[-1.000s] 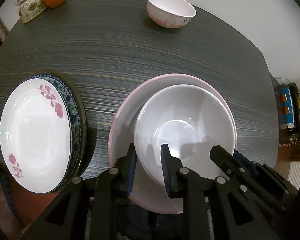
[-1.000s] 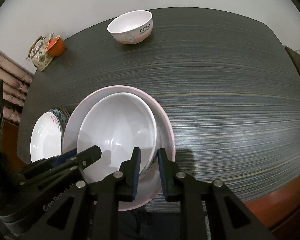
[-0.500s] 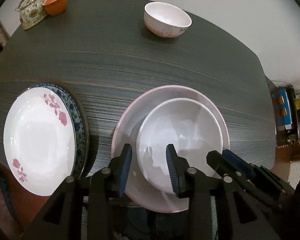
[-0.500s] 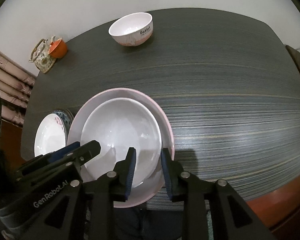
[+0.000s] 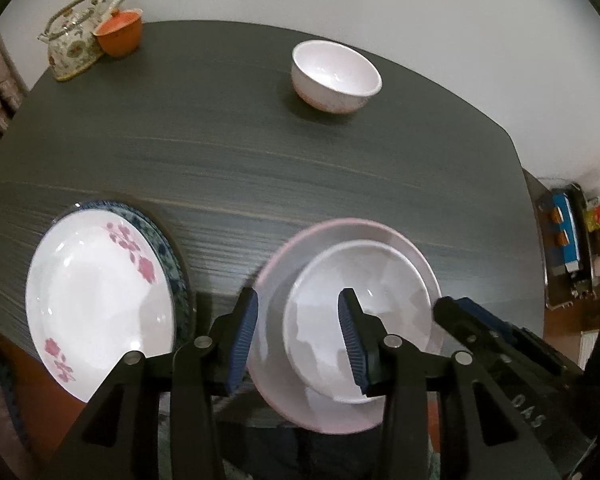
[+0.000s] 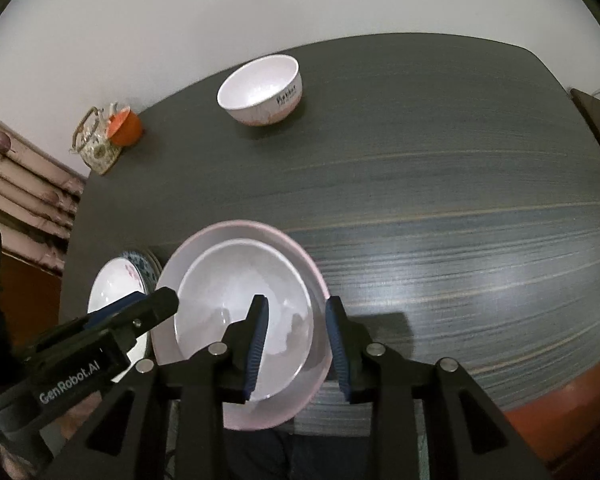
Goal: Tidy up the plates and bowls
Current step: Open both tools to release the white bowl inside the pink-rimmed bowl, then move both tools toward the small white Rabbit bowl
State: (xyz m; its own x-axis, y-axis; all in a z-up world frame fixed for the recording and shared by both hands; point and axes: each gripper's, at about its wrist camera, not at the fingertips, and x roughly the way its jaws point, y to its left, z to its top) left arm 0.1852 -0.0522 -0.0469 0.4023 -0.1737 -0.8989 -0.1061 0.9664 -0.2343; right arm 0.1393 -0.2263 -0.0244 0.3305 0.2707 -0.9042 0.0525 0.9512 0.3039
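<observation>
Jaws on your left gripper [image 5: 296, 328] have just been opening and now stand apart, one pad outside the pink plate's [image 5: 278, 276] left rim and the other over the white bowl's [image 5: 356, 312] inside; neither pad presses on either dish. Jaws on your right gripper [image 6: 296, 336] have likewise just been opening: they straddle the right-hand rims of the bowl and the plate with clear space at each pad, gripping nothing.

The white bowl [image 6: 240, 304] sits upright inside the pink plate [image 6: 196, 248], which lies at the near edge of the dark counter [image 6: 440, 200]. Just left of it, a white plate with pink flowers [image 5: 96, 300] rests on a blue-patterned plate [image 5: 168, 256], of which only the right rim shows.

A second bowl [image 5: 336, 76], white with a pink base and dark lettering on its side in the right wrist view, stands upright near the counter's far edge, well apart from the stack. At the far left corner a flowered teapot [image 5: 74, 38] touches an orange cup [image 5: 120, 34].

Both views are slightly blurred.
</observation>
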